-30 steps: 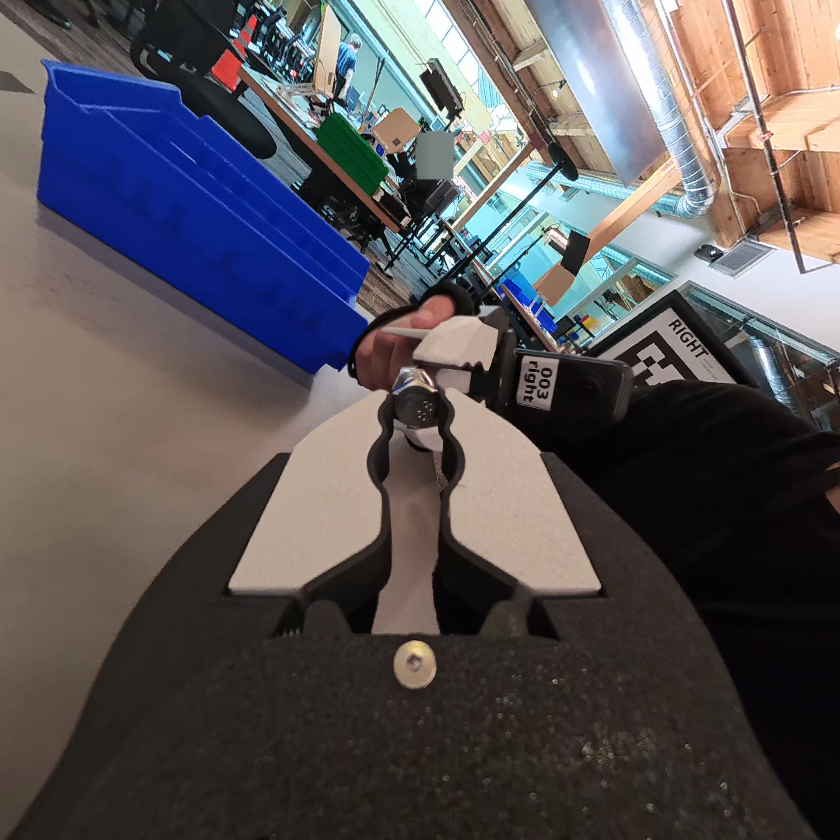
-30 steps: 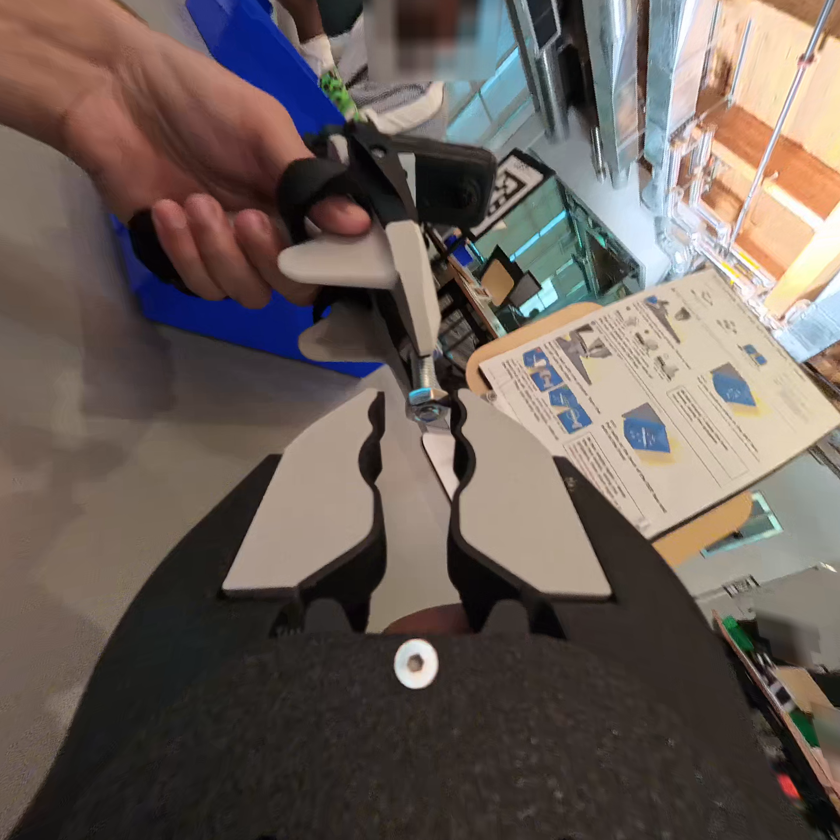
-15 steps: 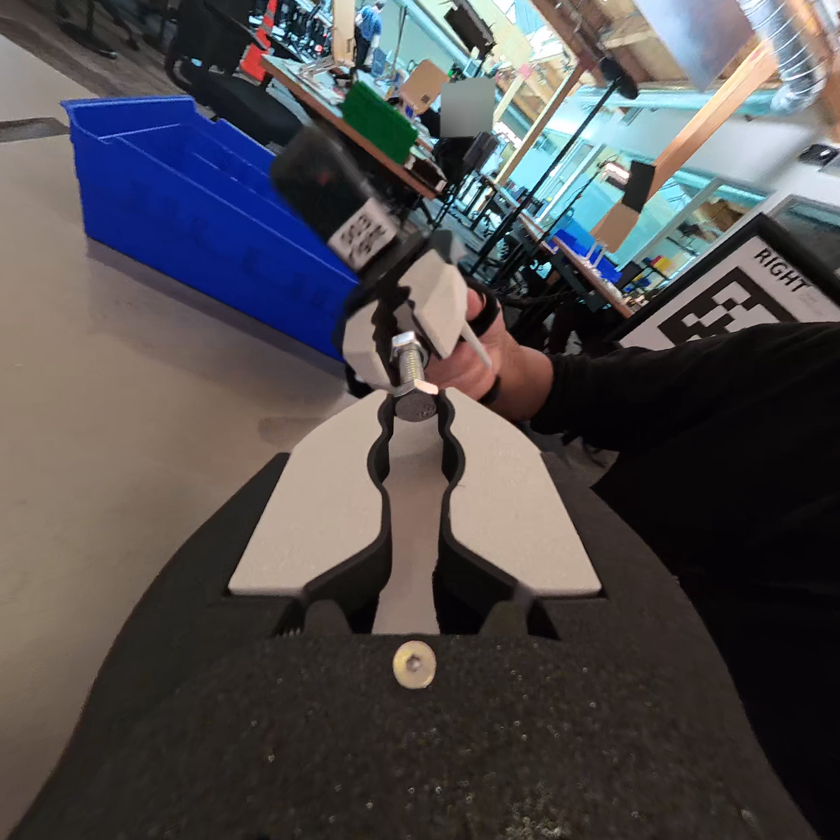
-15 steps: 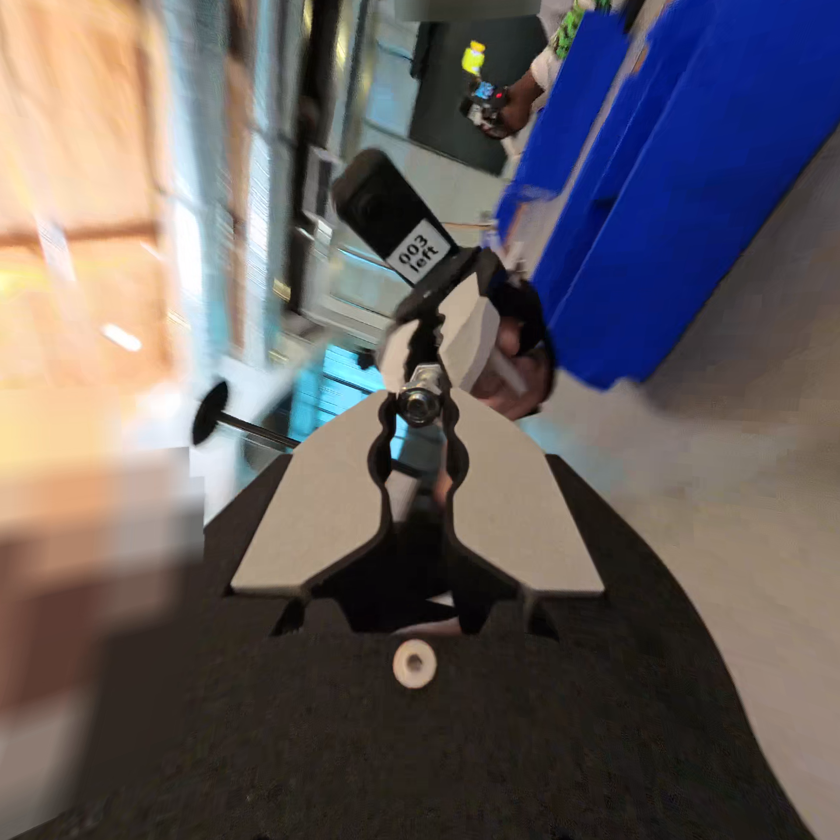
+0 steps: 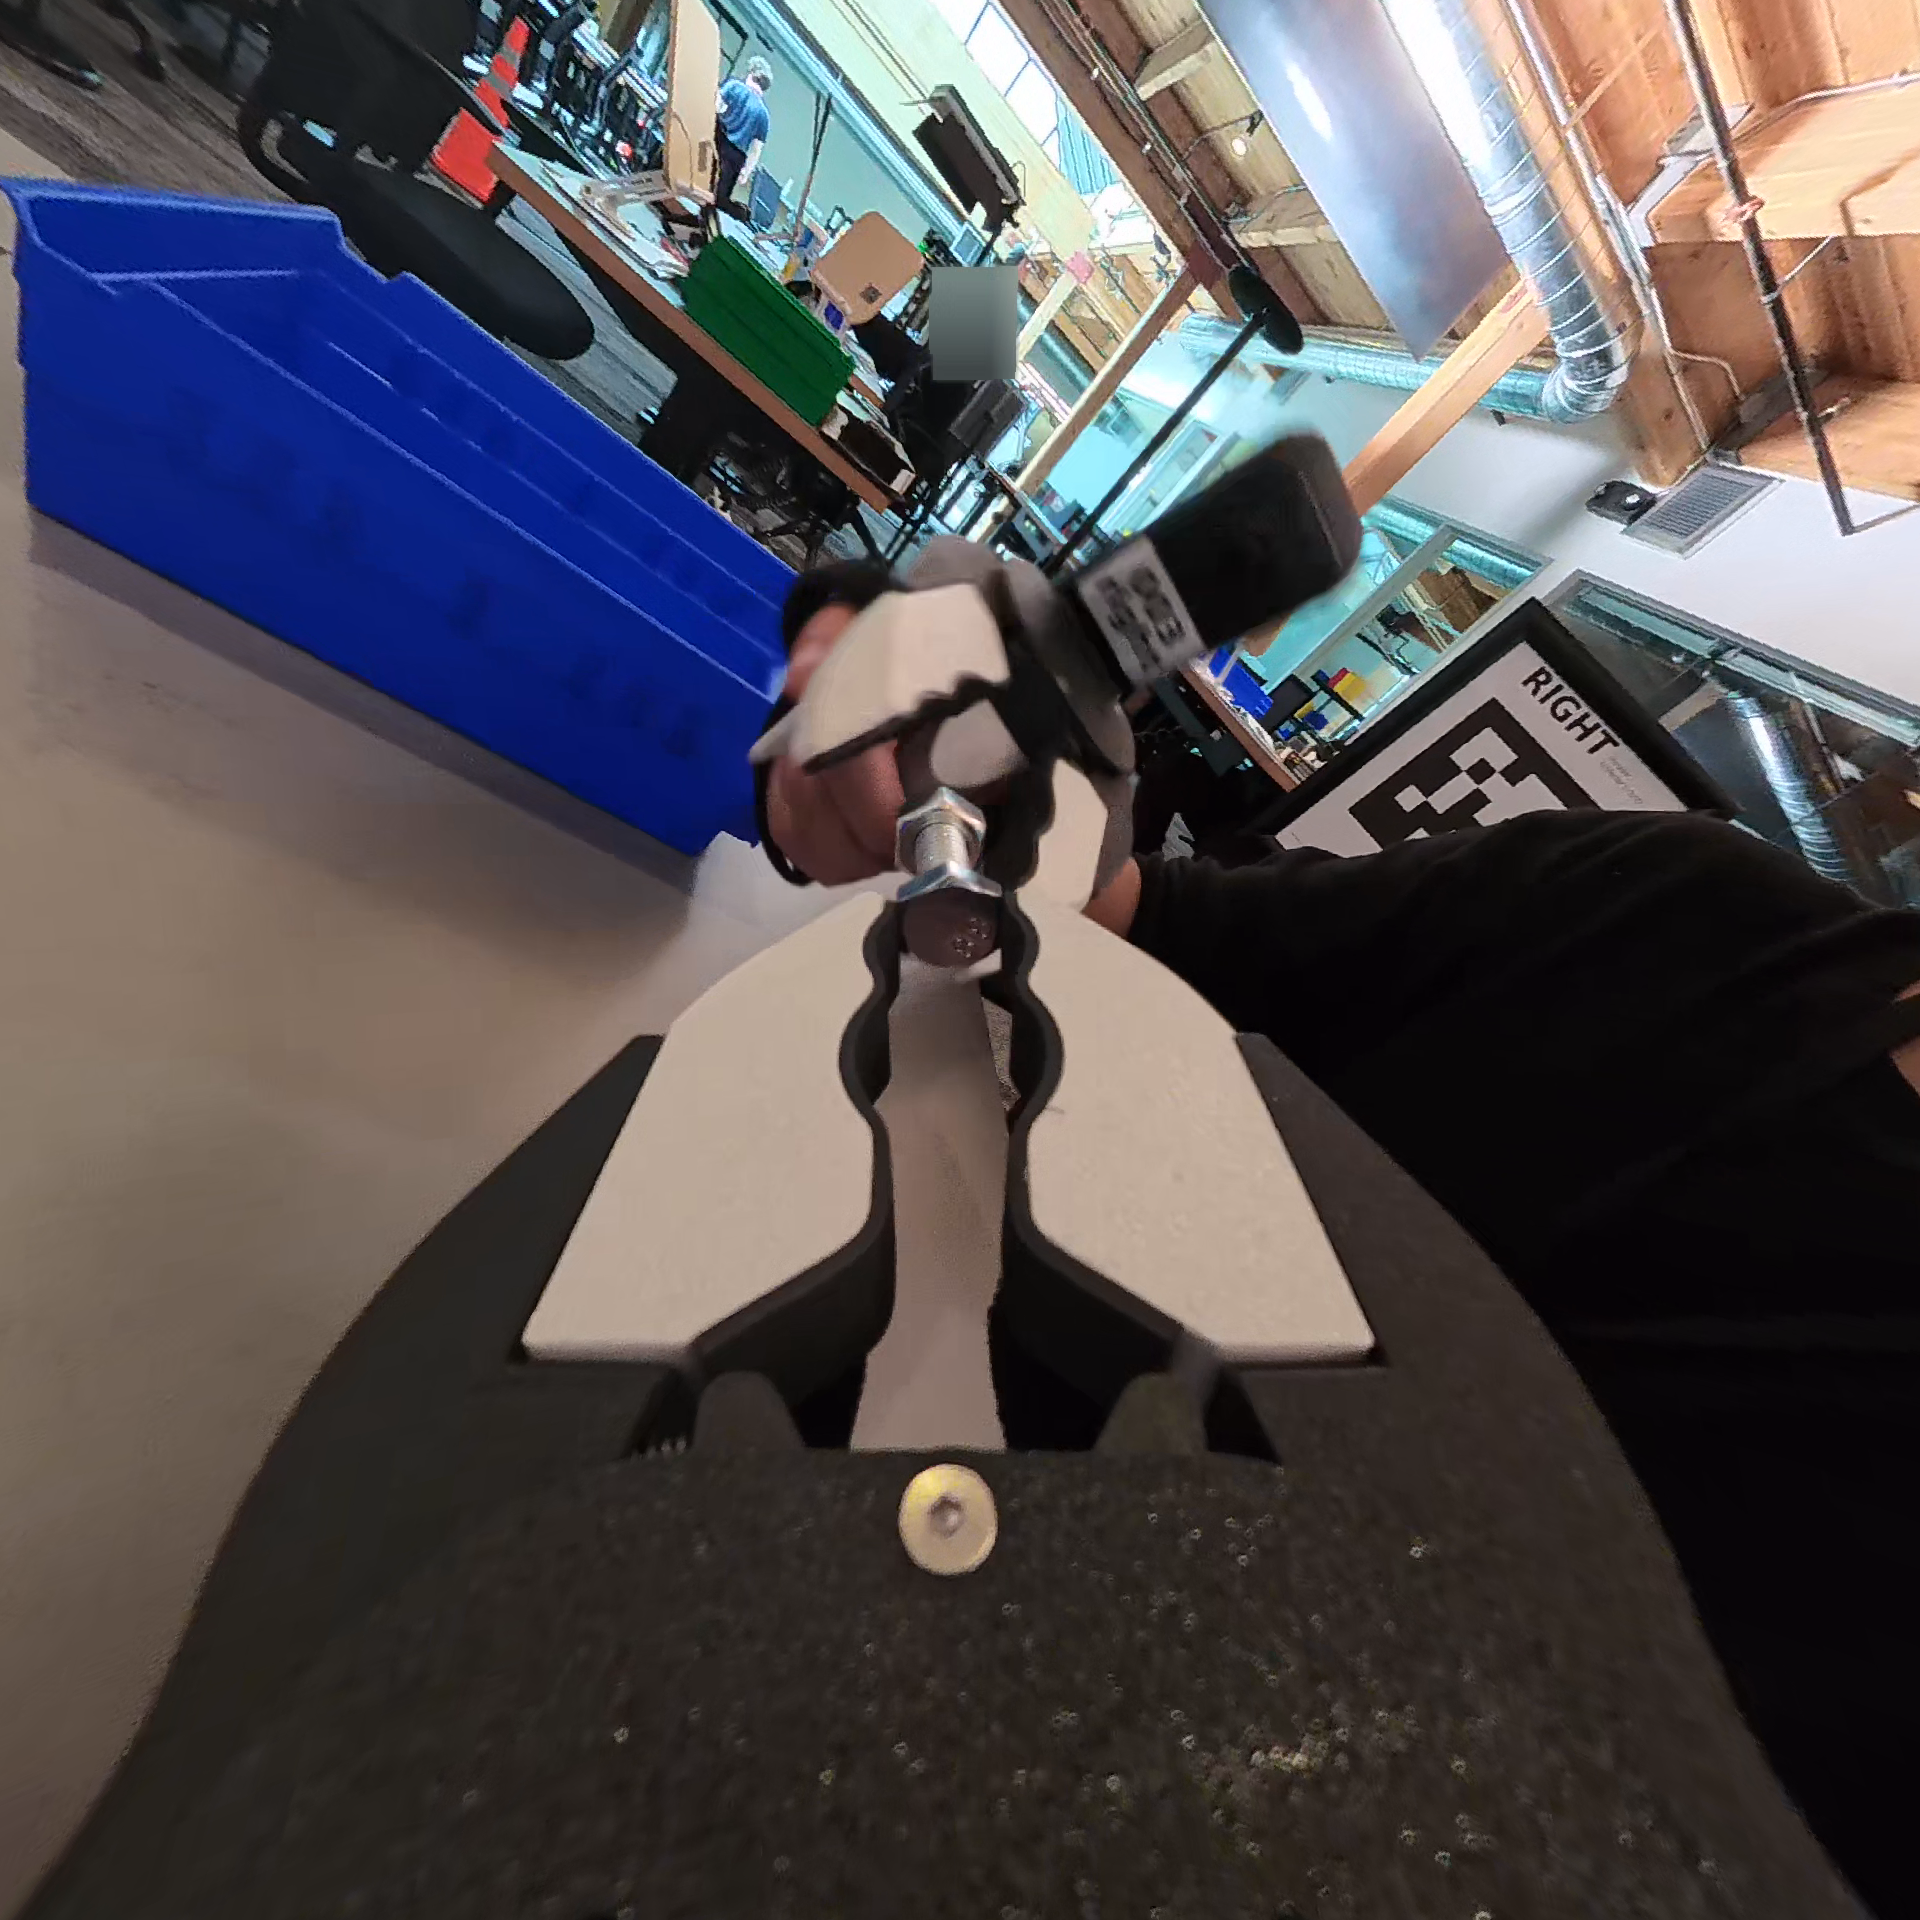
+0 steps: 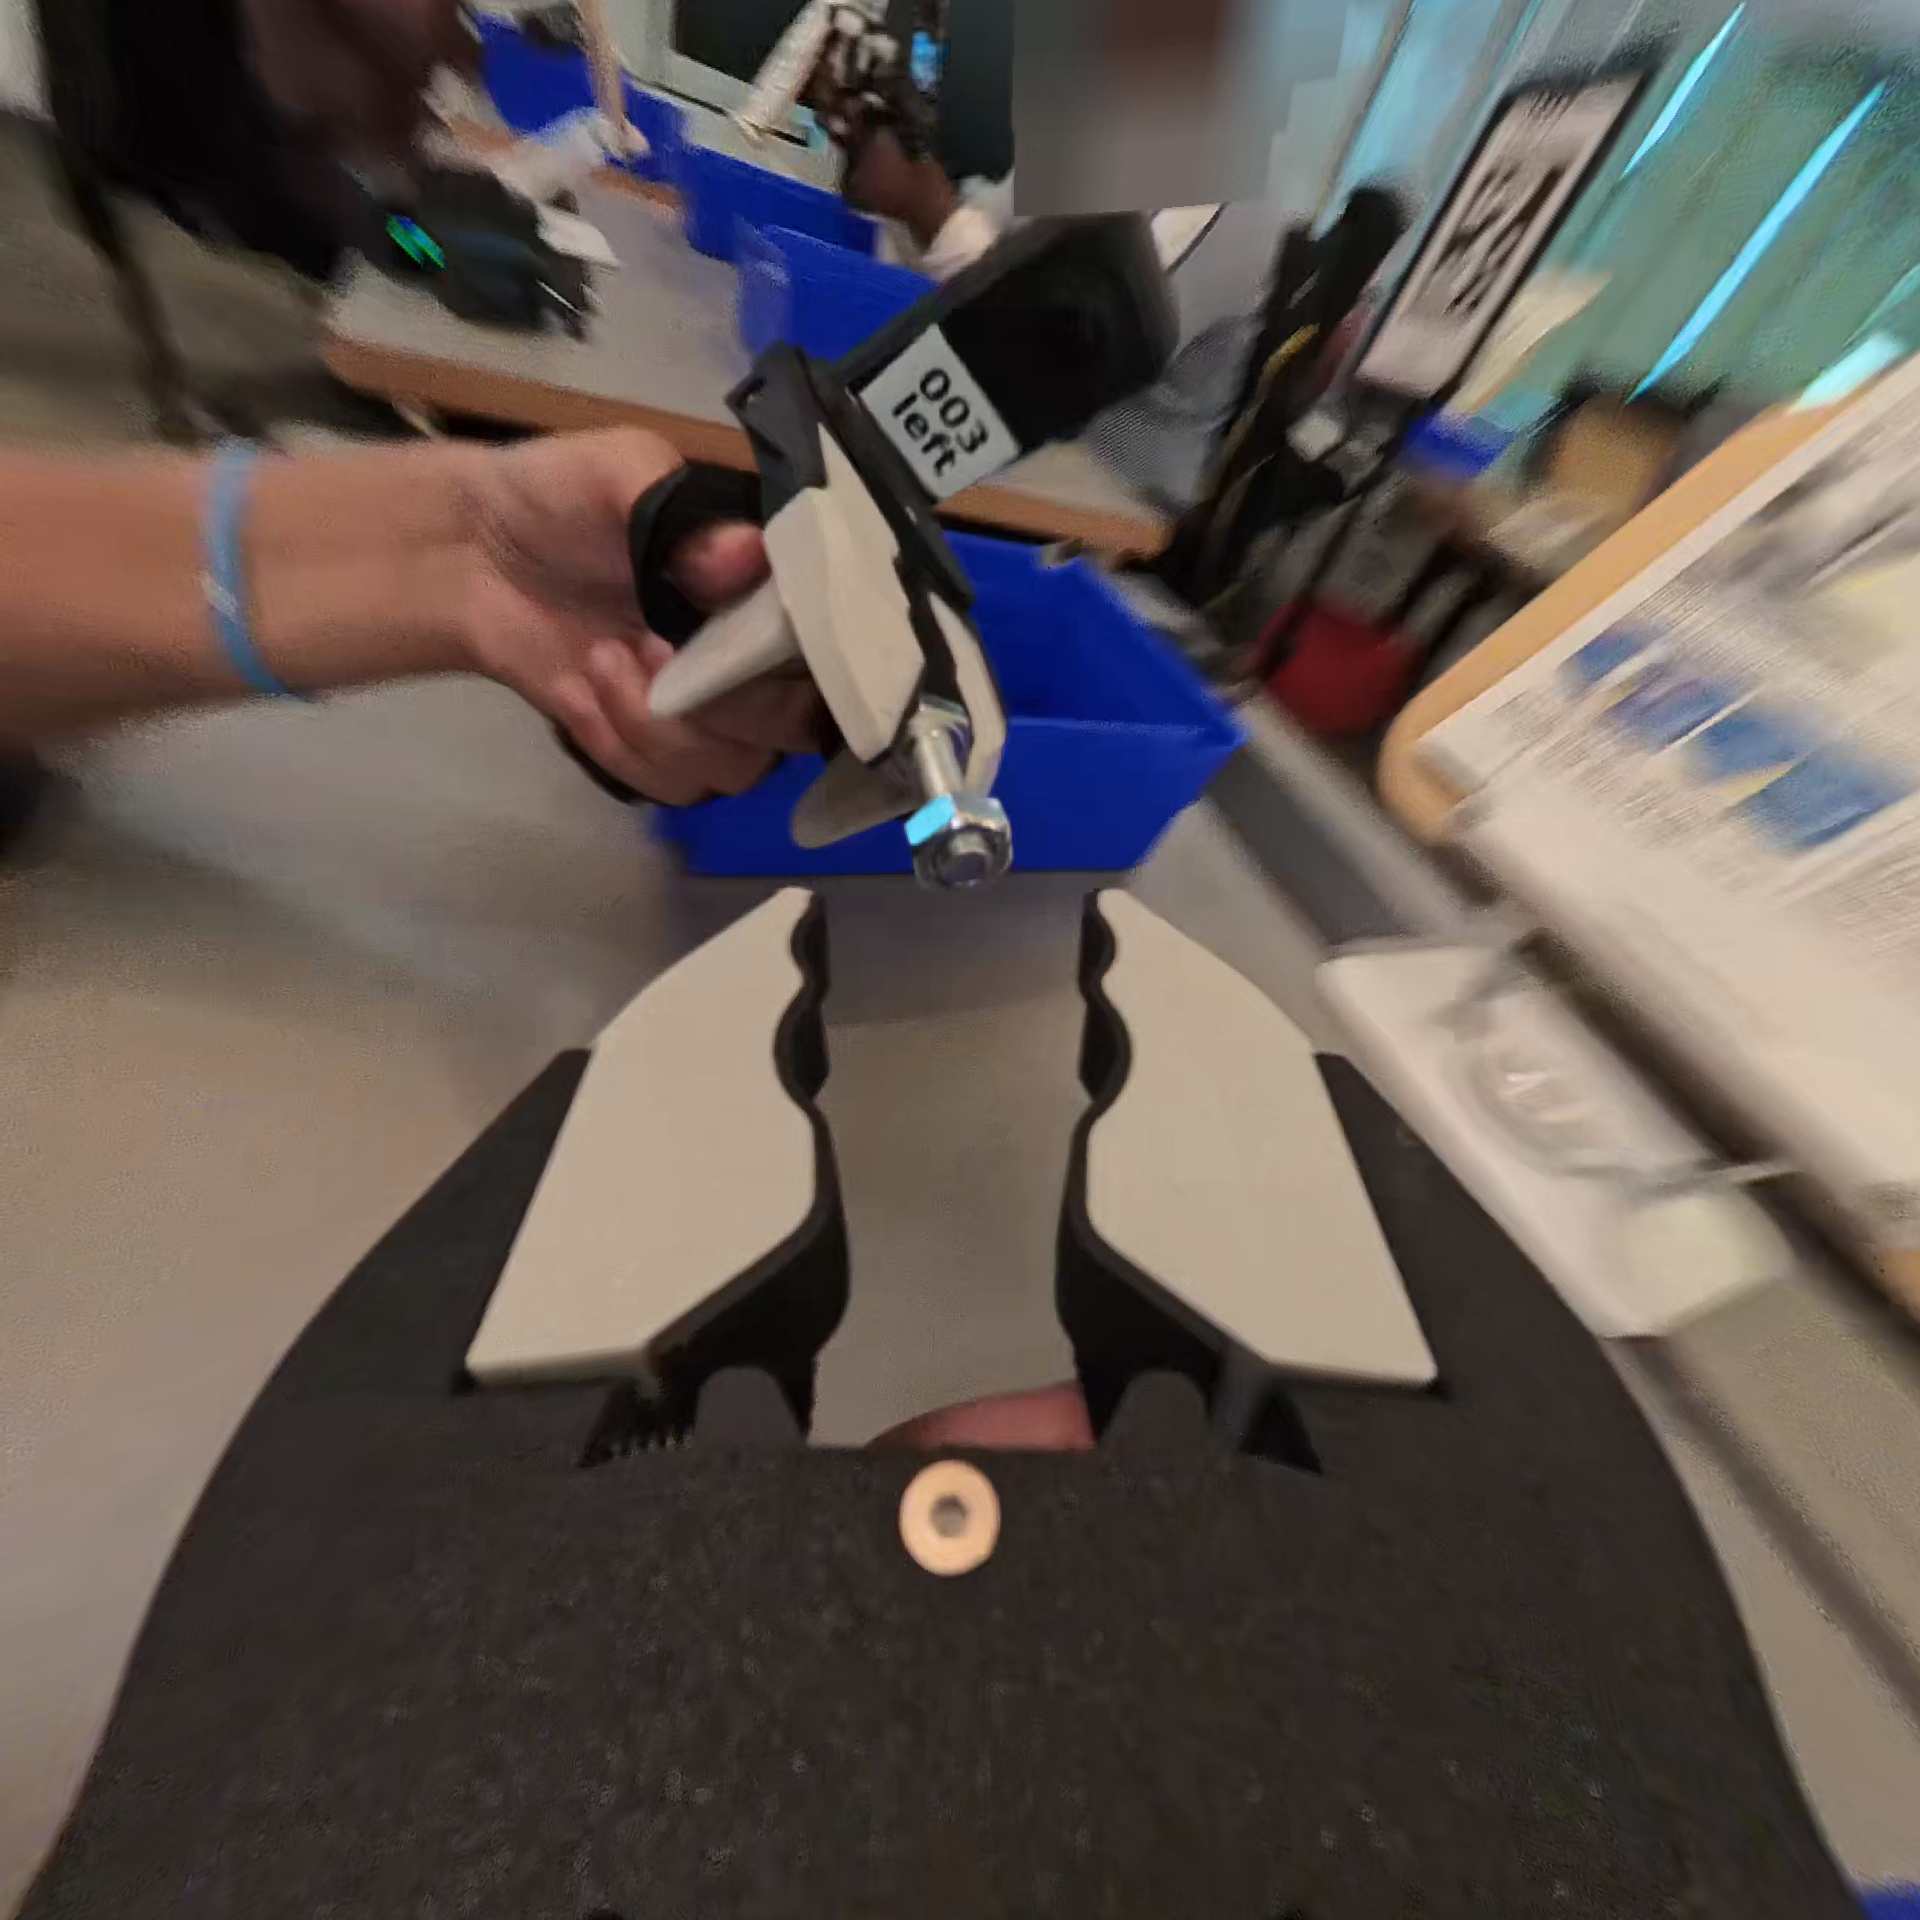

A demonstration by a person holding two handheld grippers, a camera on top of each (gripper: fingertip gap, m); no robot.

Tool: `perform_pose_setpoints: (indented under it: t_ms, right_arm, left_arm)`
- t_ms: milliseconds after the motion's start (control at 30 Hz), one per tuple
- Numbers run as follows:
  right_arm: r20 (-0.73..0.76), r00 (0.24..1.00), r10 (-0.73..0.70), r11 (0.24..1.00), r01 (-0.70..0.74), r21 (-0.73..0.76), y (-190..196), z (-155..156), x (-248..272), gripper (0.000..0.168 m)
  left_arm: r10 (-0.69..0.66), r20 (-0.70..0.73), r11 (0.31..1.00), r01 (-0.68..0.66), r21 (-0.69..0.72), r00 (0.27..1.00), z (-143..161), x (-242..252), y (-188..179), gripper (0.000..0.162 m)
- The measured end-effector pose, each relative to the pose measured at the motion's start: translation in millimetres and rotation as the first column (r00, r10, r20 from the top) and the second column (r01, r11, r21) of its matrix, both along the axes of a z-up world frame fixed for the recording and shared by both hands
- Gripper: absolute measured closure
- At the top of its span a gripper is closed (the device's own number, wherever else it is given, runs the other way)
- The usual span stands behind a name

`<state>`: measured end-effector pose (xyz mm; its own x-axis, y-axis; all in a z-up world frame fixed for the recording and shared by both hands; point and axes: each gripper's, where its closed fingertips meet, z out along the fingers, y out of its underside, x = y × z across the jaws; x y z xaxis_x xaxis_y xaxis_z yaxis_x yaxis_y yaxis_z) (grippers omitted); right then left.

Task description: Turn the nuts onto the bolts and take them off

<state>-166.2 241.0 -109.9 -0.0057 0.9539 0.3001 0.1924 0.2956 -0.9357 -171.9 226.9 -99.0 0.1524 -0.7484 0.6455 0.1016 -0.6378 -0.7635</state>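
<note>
One bolt [image 5: 948, 928] carries one nut [image 5: 940, 834]. Left hand-held gripper [image 5: 948, 940] pinches the bolt head; right hand-held gripper [image 6: 948, 914] is spread, off the nut.

- Left gripper [image 5: 948, 914]: black, grainy-textured body; two pale grey flat fingers [image 5: 727, 1164] with black wavy inner edges; one silver hex-socket screw [image 5: 948, 1520] centred on the body
- Right gripper [image 6: 948, 904]: same build, black body, pale grey fingers [image 6: 665, 1184], one pale round screw [image 6: 949, 1517]
- Each carried a black camera block [image 6: 1060, 312] bearing a white label [image 6: 935, 421]
- Right arm wore a black sleeve [image 5: 1455, 935]
- Left wrist wore a light blue band [image 6: 234, 566]; black loop [image 6: 675, 540] ran around the fingers
</note>
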Motion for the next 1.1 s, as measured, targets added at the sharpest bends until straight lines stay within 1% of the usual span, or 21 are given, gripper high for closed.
perform_pose_setpoints:
  t_ms: [67, 100, 200, 300, 333, 400, 467, 500, 533, 567, 633, 700, 733, 767, 800, 833, 867, 900, 1000, 1033, 1100]
  right_arm:
    - [-0.072, 0.997, -0.037, 0.974, 0.052, 0.219, -5.3, 8.5, 3.9, 0.134]
    - [-0.079, 0.996, -0.037, 0.963, 0.056, 0.262, -7.8, 9.6, 4.3, 0.136]
    - [-0.018, 0.999, -0.043, 0.948, 0.046, 0.316, -8.5, 0.2, 1.4, 0.133]
    - [-0.046, 0.999, -0.014, 0.936, 0.029, 0.351, -14.3, 3.5, 3.2, 0.149]
    - [-0.051, 0.999, 0.008, 0.95, 0.009, 0.312, -16.4, 4.9, 3.9, 0.15]
    - [-0.009, 0.999, 0.041, 0.987, -0.039, 0.154, -14.7, 2.6, 3.4, 0.15]
    - [0.003, 0.996, 0.089, 0.987, -0.088, -0.135, -13.0, 1.5, 1.3, 0.15]
    - [-0.011, 0.993, 0.114, 0.938, -0.111, -0.329, -12.8, 2.4, -0.6, 0.15]
    - [-0.045, 0.99, 0.136, 0.845, -0.139, -0.517, -12.8, 5.2, -2.8, 0.15]
    - [-0.089, 0.986, 0.139, 0.716, -0.162, -0.679, -11.3, 8.2, -5.5, 0.15]
    - [-0.134, 0.984, 0.119, 0.375, -0.169, -0.912, -6.1, 5.7, -11.0, 0.151]
    - [-0.165, 0.982, 0.094, -0.009, -0.165, -0.986, -3.3, -2.9, -13.9, 0.151]
    - [-0.206, 0.974, 0.092, -0.146, -0.191, -0.971, -4.1, -3.8, -13.7, 0.15]
    - [-0.245, 0.965, 0.099, -0.217, -0.219, -0.951, -5.3, -3.5, -13.4, 0.15]
    - [-0.258, 0.961, 0.103, -0.231, -0.23, -0.946, -5.0, -4.8, -13.8, 0.15]
    - [-0.254, 0.962, 0.099, -0.204, -0.23, -0.951, -2.9, -6.3, -14.6, 0.15]
    - [-0.243, 0.966, 0.087, -0.155, -0.228, -0.961, 0.6, -7.3, -15.5, 0.142]
    - [-0.222, 0.972, 0.083, -0.08, -0.215, -0.973, 3.2, -9.3, -16.3, 0.129]
    - [-0.023, 0.99, 0.14, 0.215, -0.053, -0.975, 4.8, -33.5, -15.8, 0.104]
    - [0.045, 0.988, 0.149, 0.322, -0.006, -0.947, 5.9, -40.2, -14.6, 0.1]
    - [0.07, 0.986, 0.154, 0.542, -0.025, -0.84, 6.0, -35.0, -13.0, 0.101]
  left_arm:
    - [-0.018, 0.008, 1.0, 0.018, -0.011, 1.0, -1.3, 1.7, -1.5, 0.145]
    - [-0.027, 0.017, 1.0, 0.027, -0.012, 0.999, -0.8, 2.6, -2.4, 0.145]
    - [-0.061, 0.028, 0.998, 0.061, -0.022, 0.998, -1.0, 6.6, -6.8, 0.145]
    - [-0.089, -0.018, 0.996, 0.089, -0.014, 0.996, -6.0, 12.0, -12.0, 0.145]
    - [-0.099, -0.013, 0.995, 0.099, -0.006, 0.995, -4.0, 12.9, -14.0, 0.145]
    - [-0.079, -0.045, 0.997, 0.08, 0.009, 0.996, -5.6, 12.8, -12.3, 0.145]
    - [-0.046, -0.074, 0.998, 0.048, 0.032, 0.996, -6.1, 11.0, -8.8, 0.145]
    - [-0.03, -0.08, 0.998, 0.033, 0.044, 0.996, -5.9, 9.4, -7.2, 0.145]
    - [-0.021, -0.081, 0.998, 0.026, 0.055, 0.996, -4.9, 7.5, -6.7, 0.145]
    - [-0.006, -0.082, 0.998, 0.011, 0.066, 0.997, -3.7, 5.5, -5.2, 0.145]
    - [0.048, -0.119, 0.996, -0.038, 0.084, 0.992, -6.9, 0.2, 1.3, 0.145]
    - [0.079, -0.179, 0.994, -0.064, 0.088, 0.981, -15.6, -3.1, 5.8, 0.145]
    - [0.083, -0.176, 0.994, -0.069, 0.088, 0.981, -16.0, -3.3, 6.6, 0.145]
    - [0.083, -0.159, 0.994, -0.071, 0.079, 0.984, -14.6, -3.3, 7.2, 0.145]
    - [0.082, -0.151, 0.995, -0.073, 0.064, 0.985, -14.9, -3.8, 8.2, 0.145]
    - [0.083, -0.151, 0.996, -0.076, 0.052, 0.985, -16.3, -4.5, 9.3, 0.145]
    - [0.08, -0.139, 0.996, -0.074, 0.05, 0.987, -15.5, -4.8, 9.1, 0.145]
    - [0.075, -0.111, 0.996, -0.07, 0.047, 0.991, -12.2, -5.0, 8.2, 0.145]
    - [0.089, -0.095, 0.996, -0.087, 0.029, 0.991, -9.1, -9.4, 10.5, 0.145]
    - [0.101, -0.105, 0.995, -0.098, 0.026, 0.989, -10.6, -11.1, 11.9, 0.145]
    - [0.107, -0.076, 0.994, -0.107, 0.002, 0.991, -8.7, -14.0, 13.5, 0.145]
